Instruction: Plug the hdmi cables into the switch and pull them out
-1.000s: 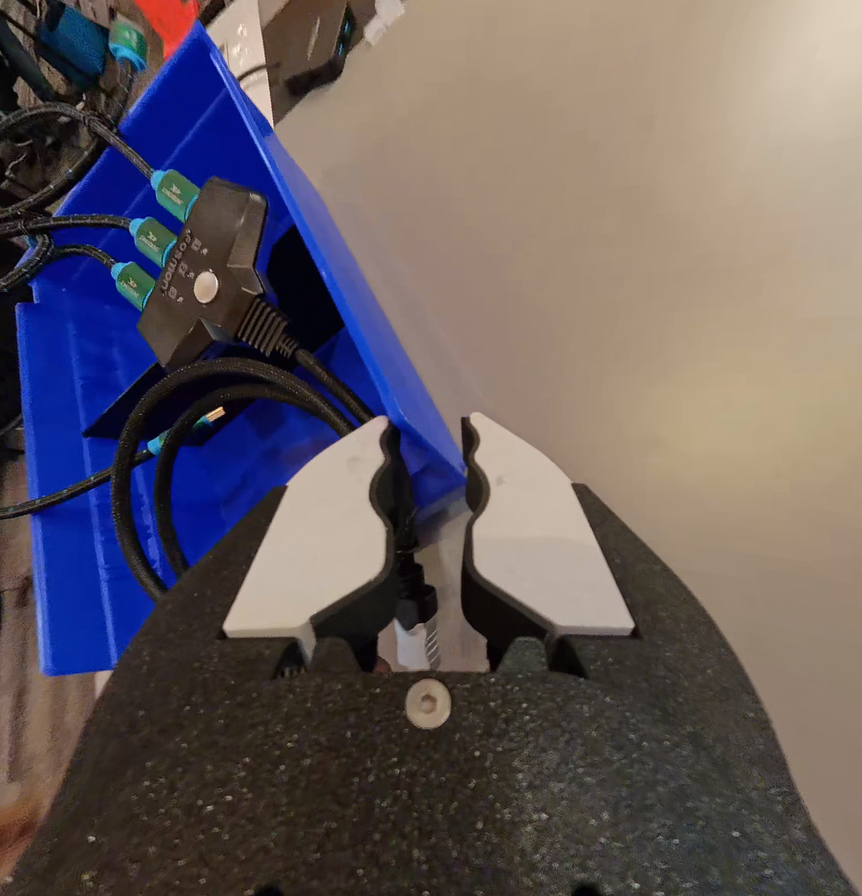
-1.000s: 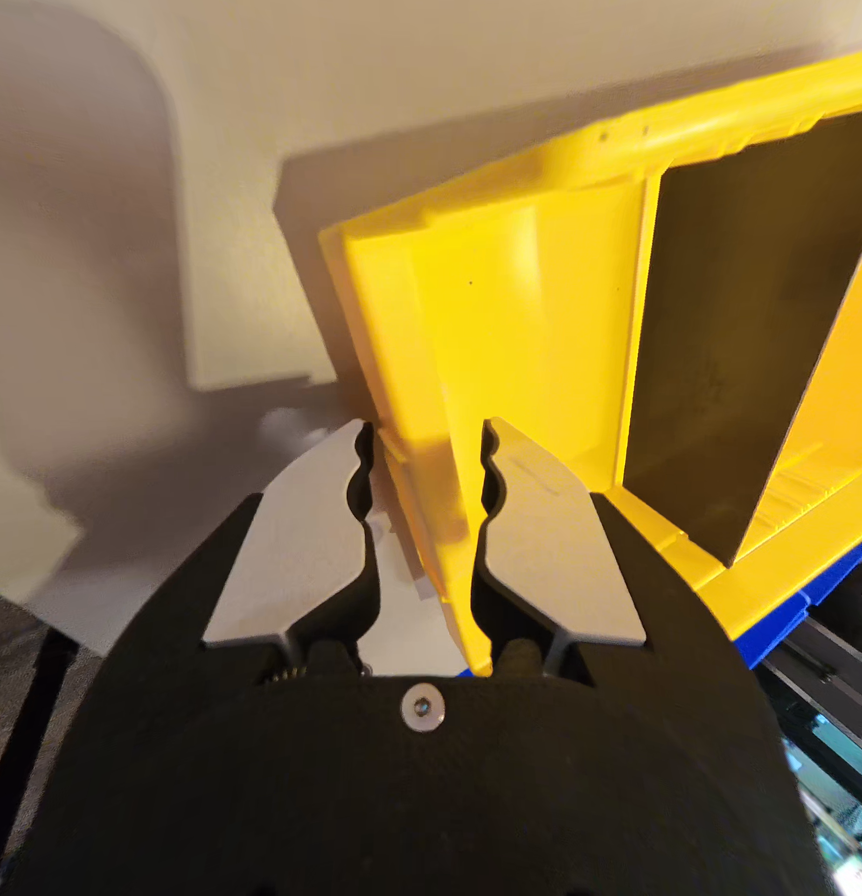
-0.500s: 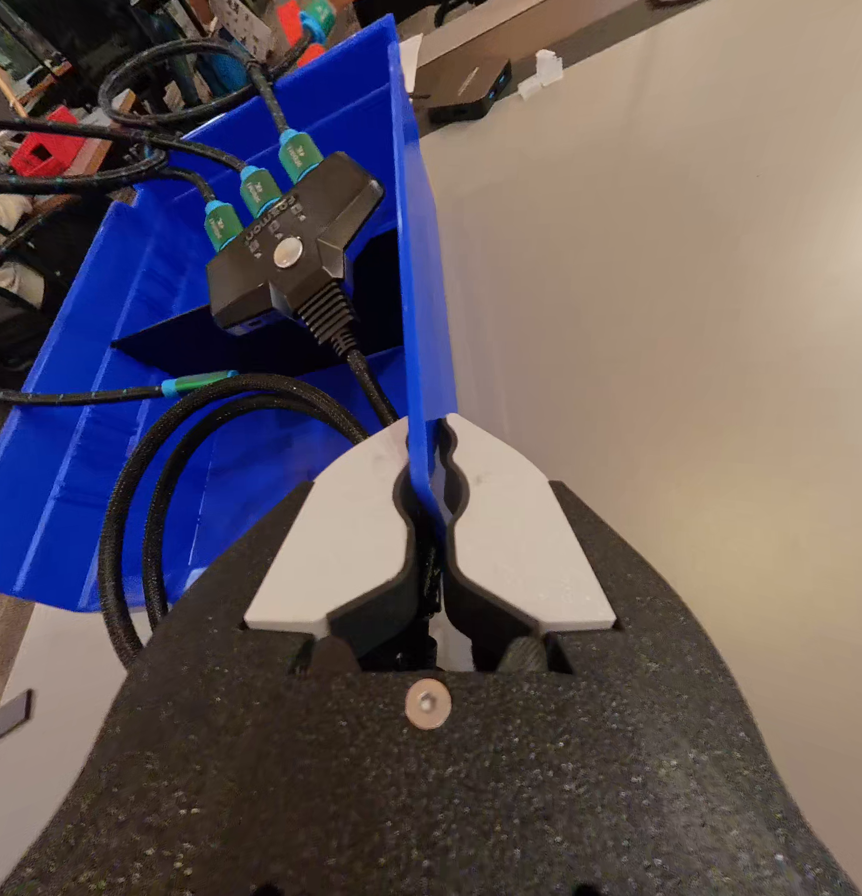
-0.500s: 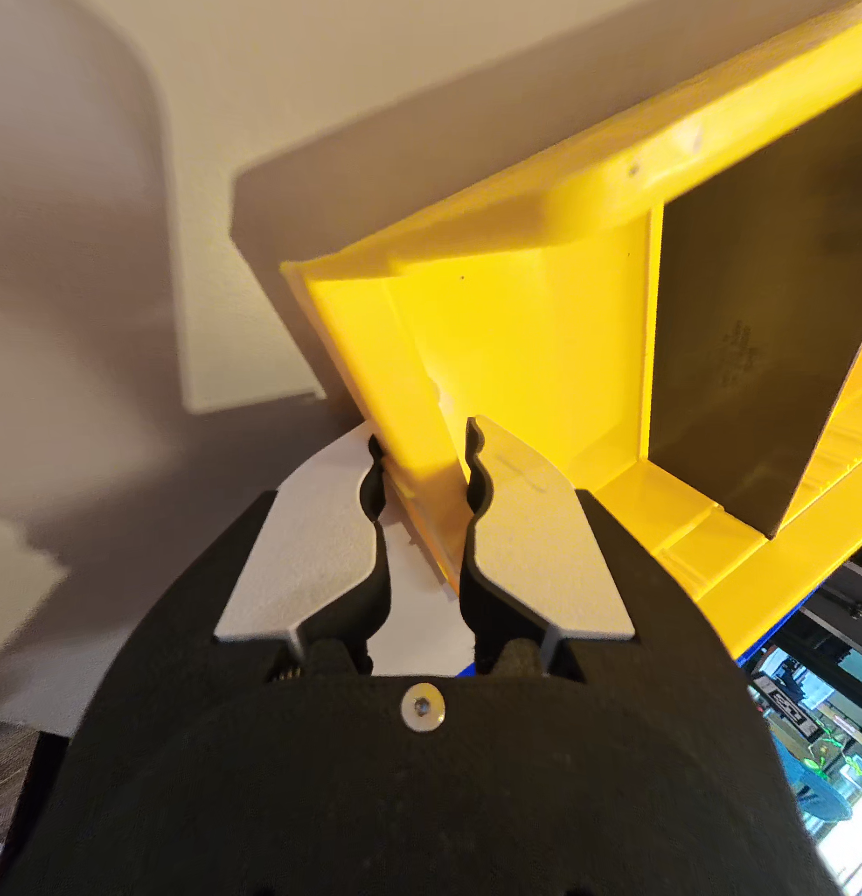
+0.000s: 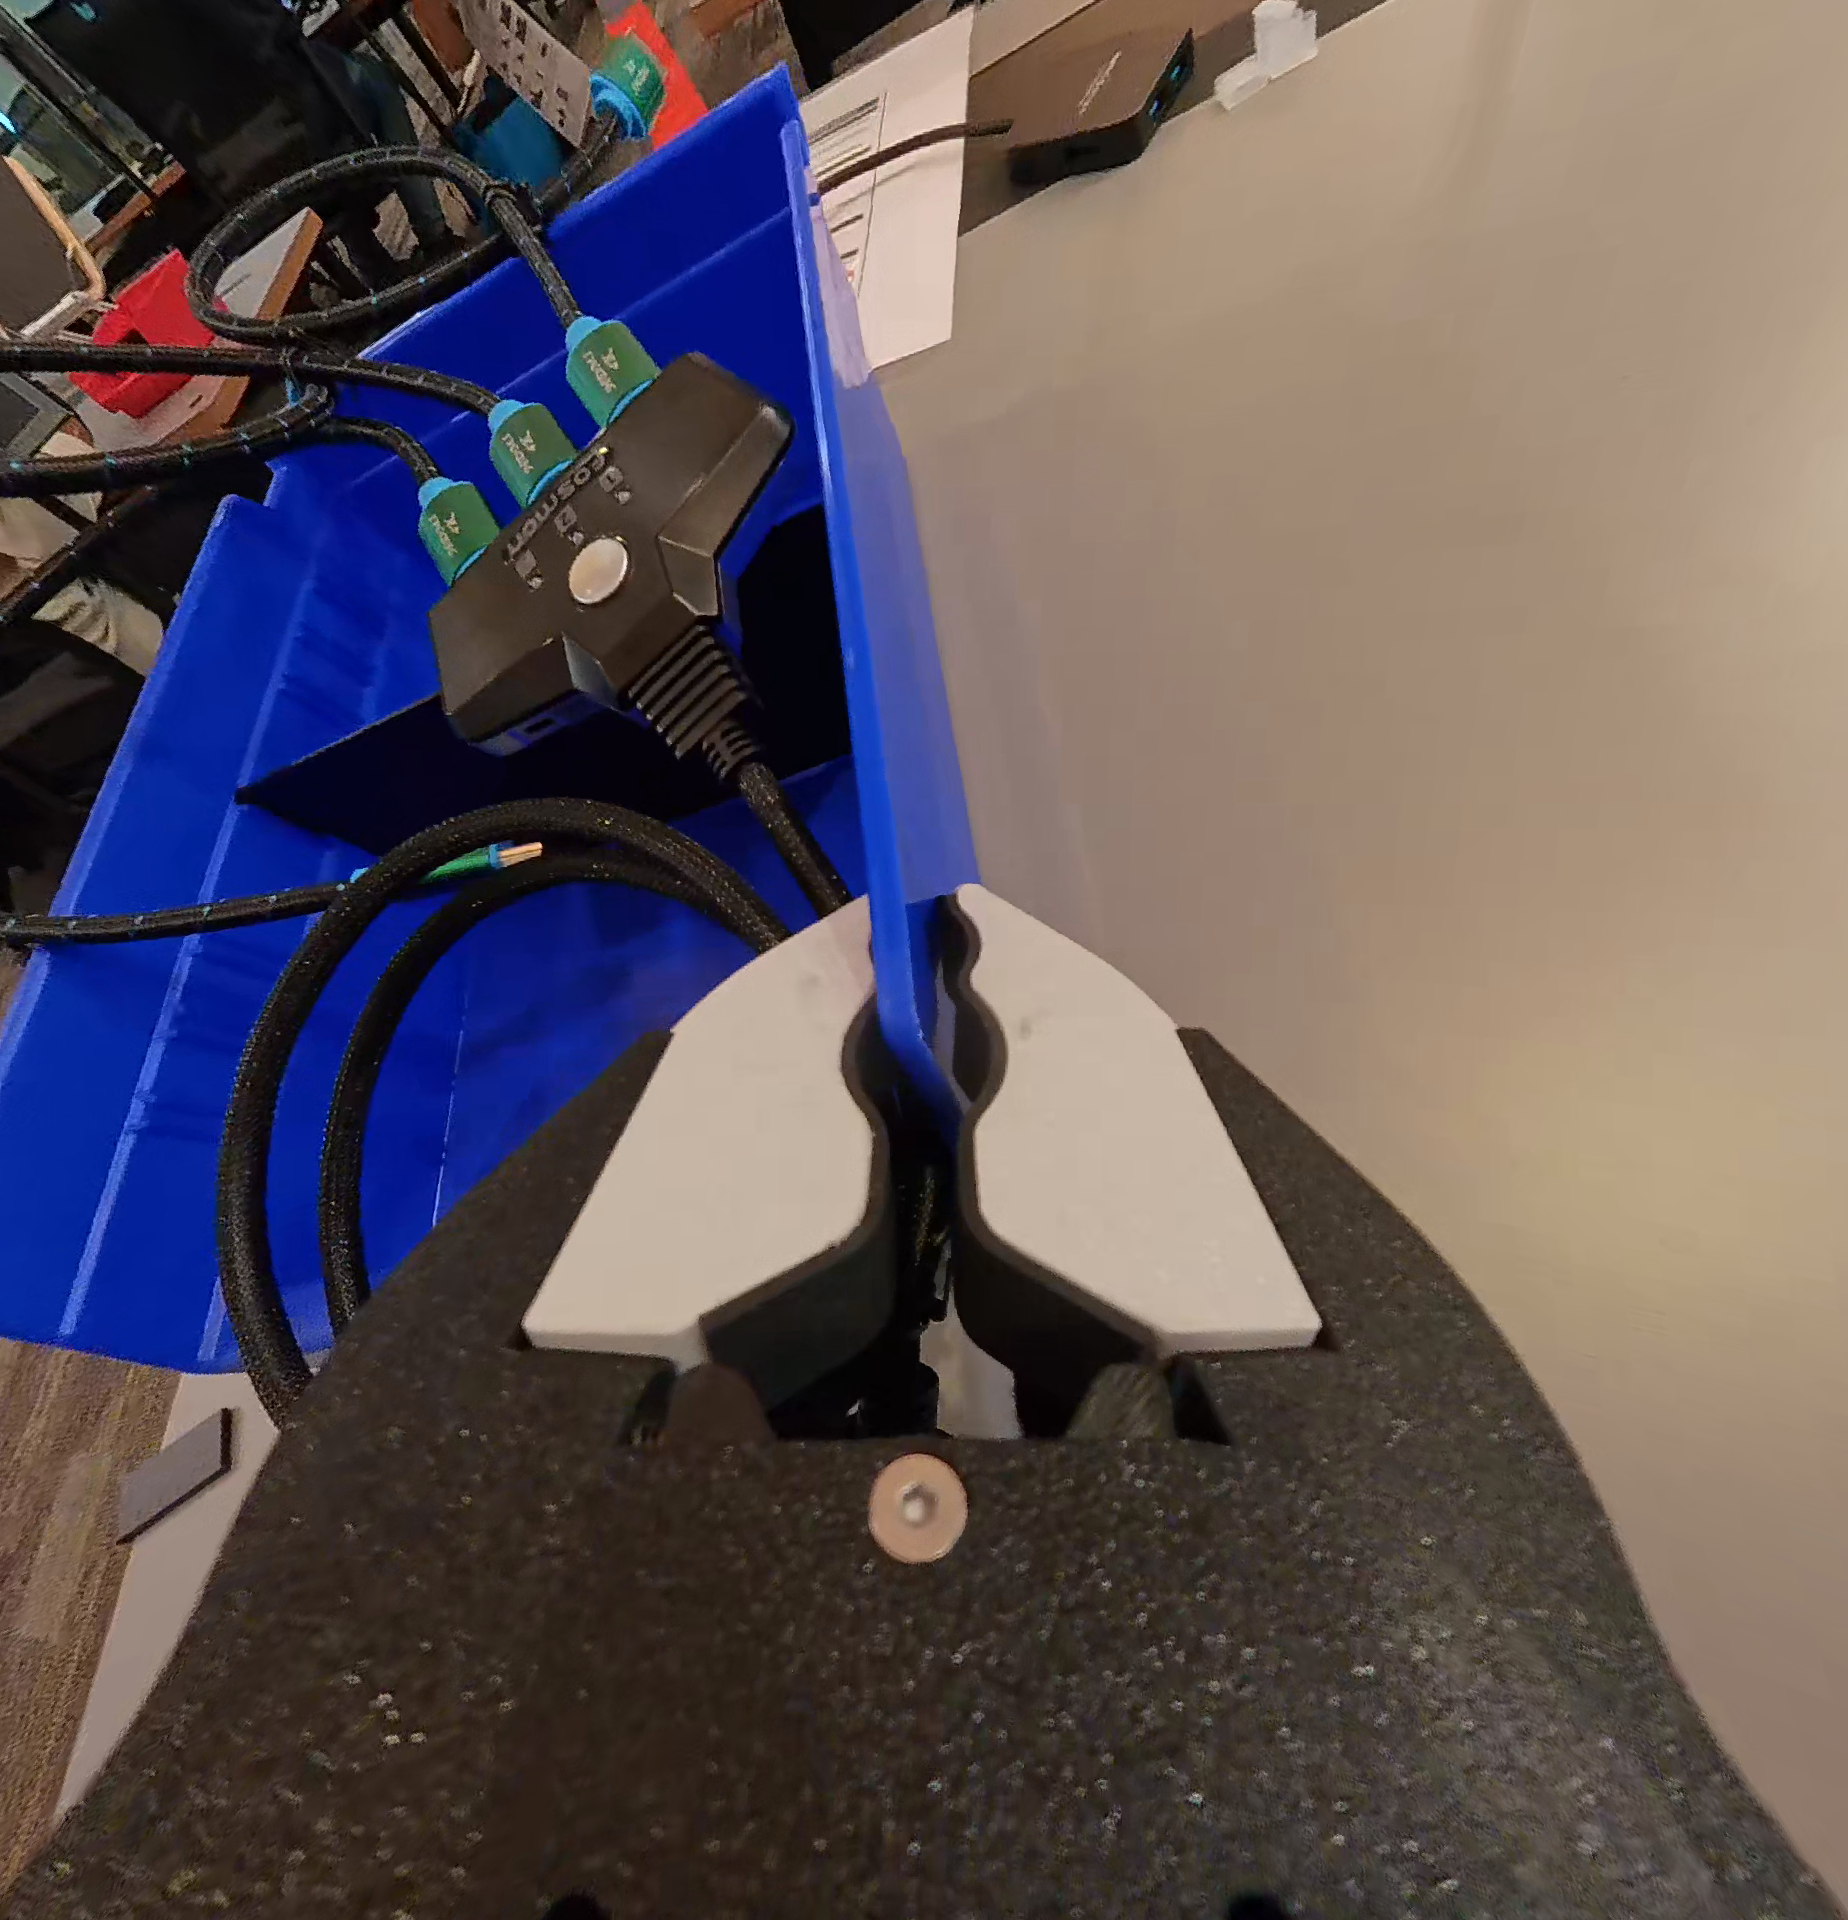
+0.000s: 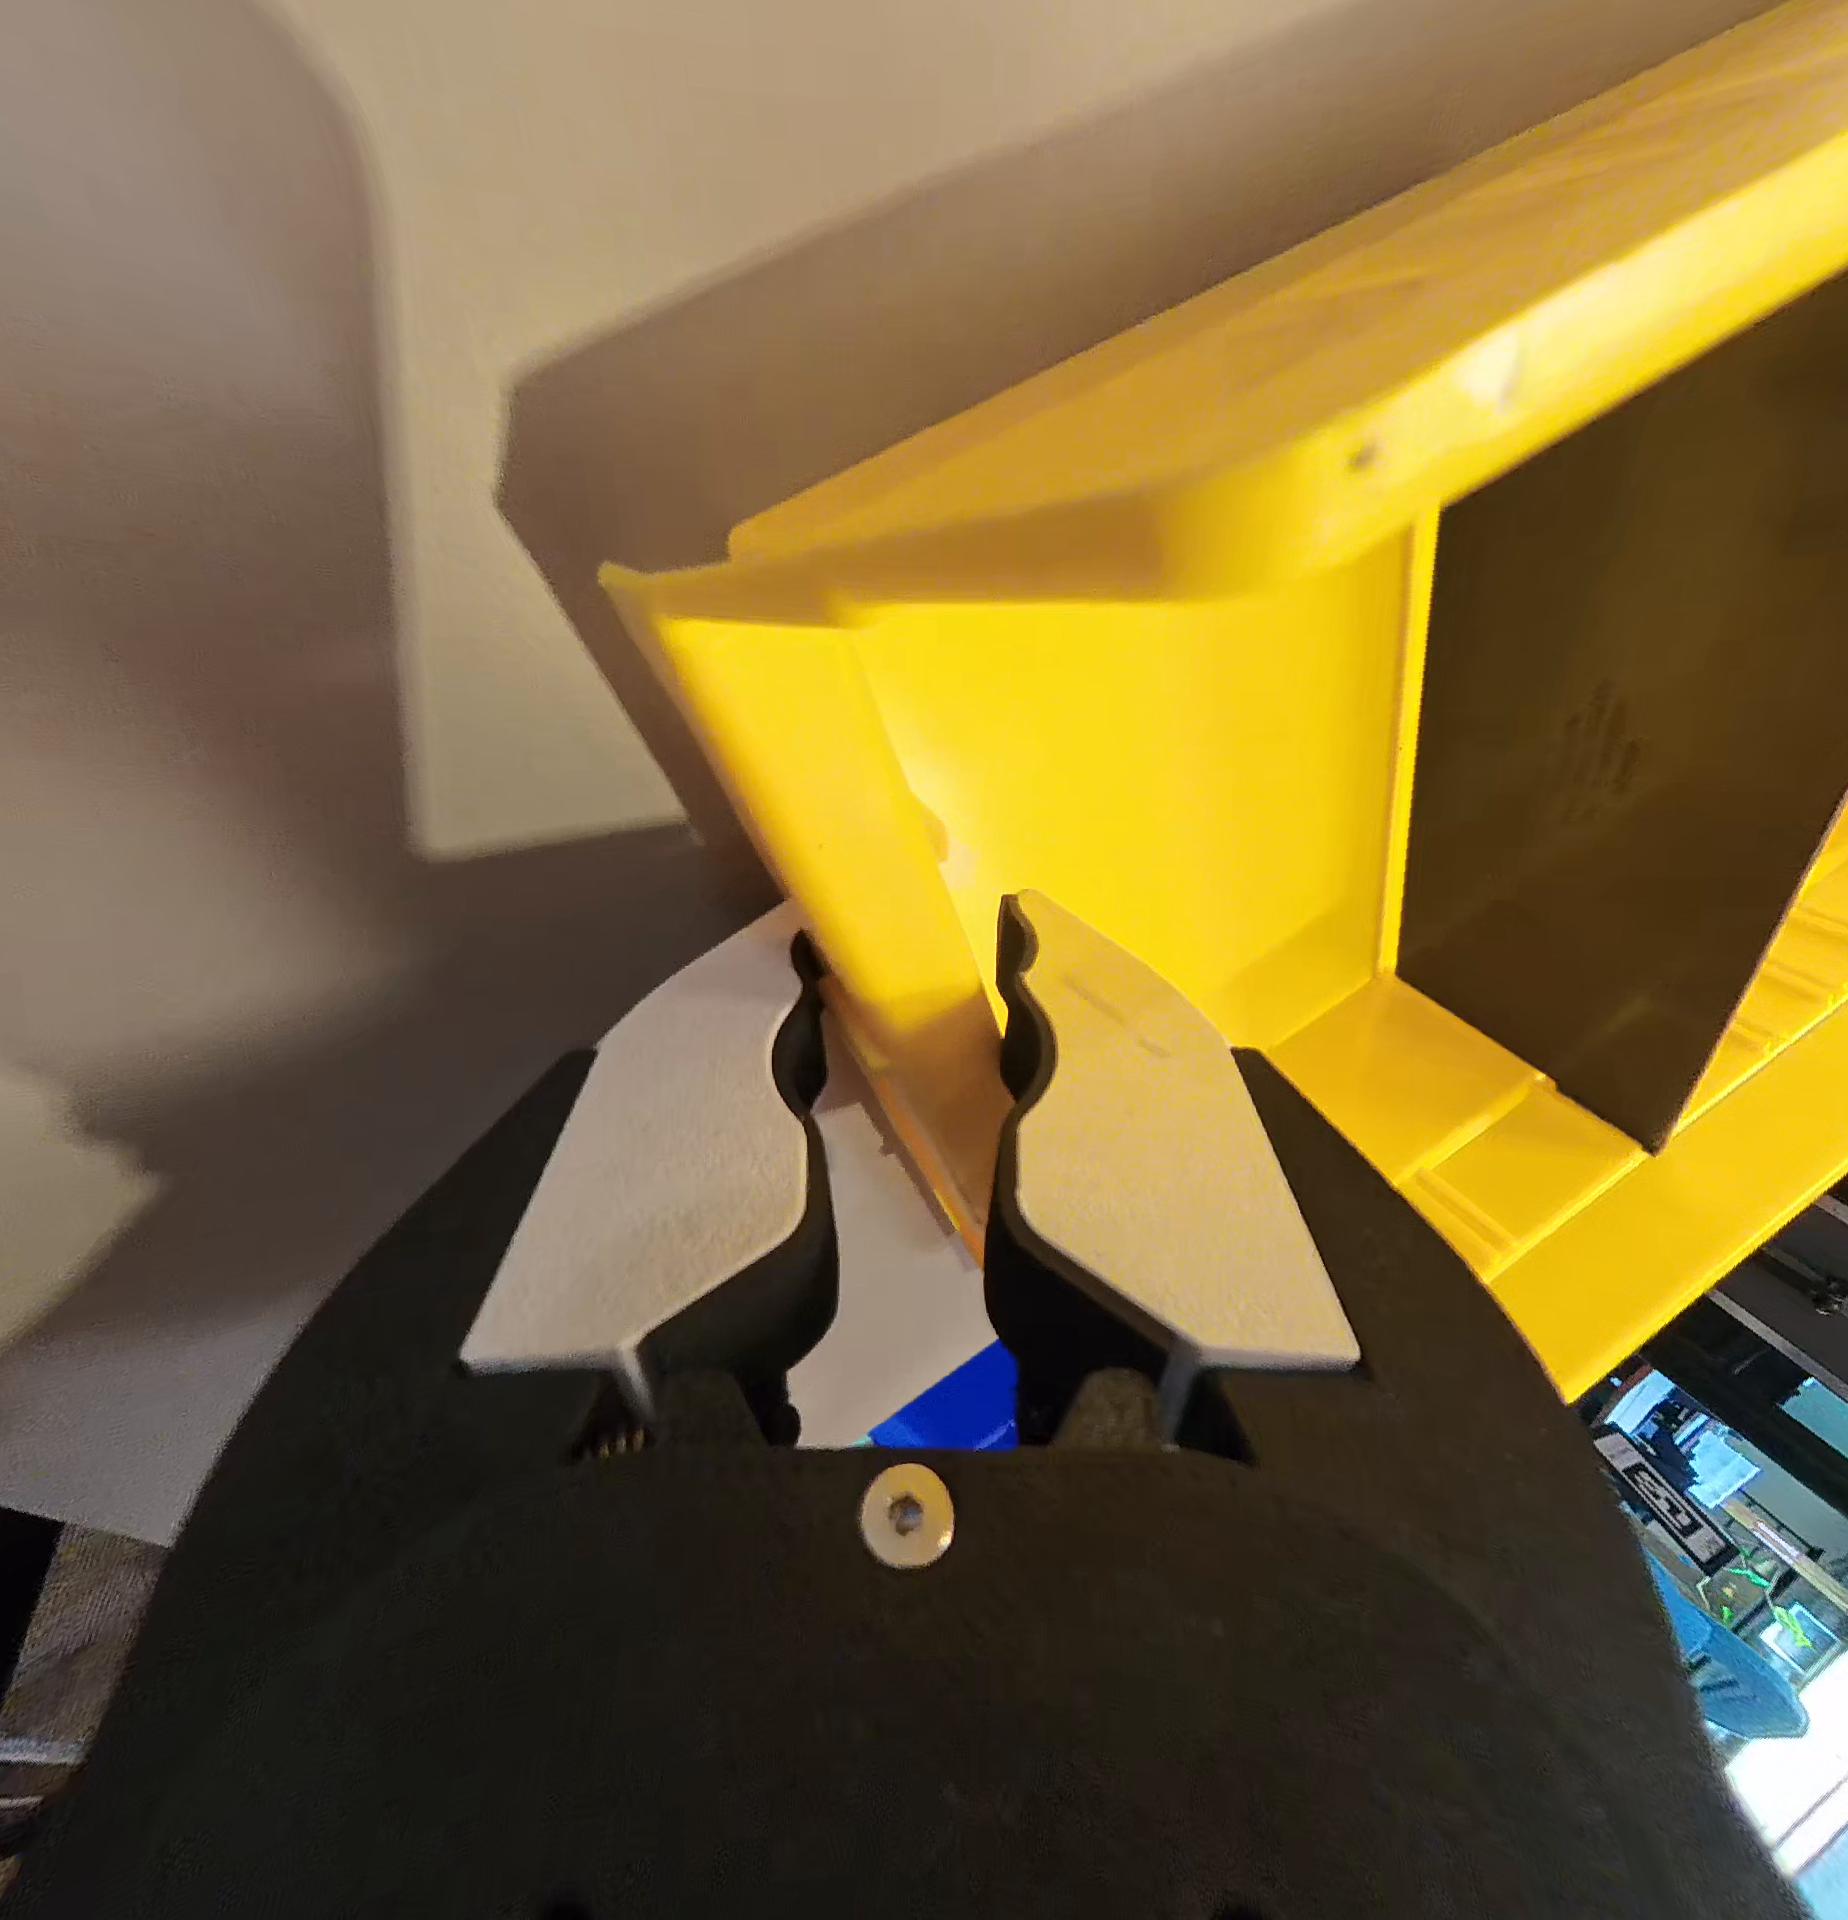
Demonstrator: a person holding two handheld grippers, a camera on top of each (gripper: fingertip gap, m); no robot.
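Clamping blue bin (image 5: 878,665) wall, left tongs (image 5: 915,977); right tongs (image 6: 904,956) grip yellow bin (image 6: 1107,748); black switch (image 5: 608,561) holds 3 green-plugged cables (image 5: 530,447).

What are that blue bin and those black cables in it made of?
The blue bin looks like moulded plastic: smooth, slightly glossy, thin stiff walls with ribs. The black cables seem sheathed in braided fabric, matte with a woven texture; their green plug ends look like rubbery plastic or metal, hard to tell.
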